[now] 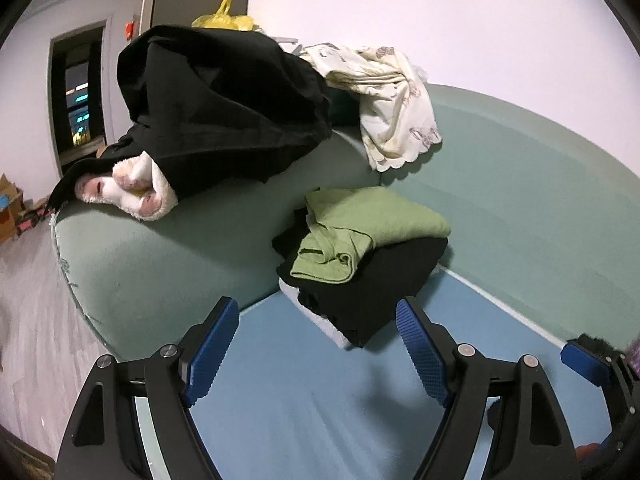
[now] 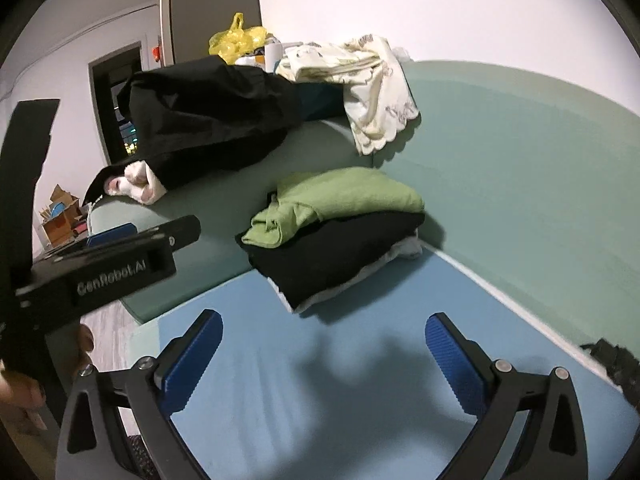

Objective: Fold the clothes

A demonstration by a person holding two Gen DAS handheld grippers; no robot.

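Two handheld grippers hover over a pale blue seat cushion (image 1: 304, 400) on a sage green fabric sofa (image 1: 520, 208). The left gripper (image 1: 316, 344) has black arms and ribbed blue pads, and its jaws stand wide apart with nothing between them, only bare cushion below. The right gripper (image 2: 324, 356) looks the same, and its jaws are also spread wide and empty.

The landmark is a small stack of folded clothes (image 1: 360, 264) resting on the blue cushion, tucked into the corner where the sofa's arm meets its back. A folded moss green knit garment (image 1: 372, 220) lies on top, a folded black garment (image 1: 372, 288) sits beneath it, and a sliver of white fabric (image 1: 320, 320) peeks out at the bottom. Both grippers sit just in front of this stack, clear of it.

Behind the stack, on the sofa's arm, a large crumpled black garment (image 1: 224, 112) lies heaped, with a fluffy white and pink fleece piece (image 1: 136, 192) poking from its lower end. Beside that heap, above the stack, a cream patterned cloth with a scalloped edge (image 1: 392, 112) drapes over the sofa's back. A yellow plastic bag (image 1: 224, 18) sits behind the heap
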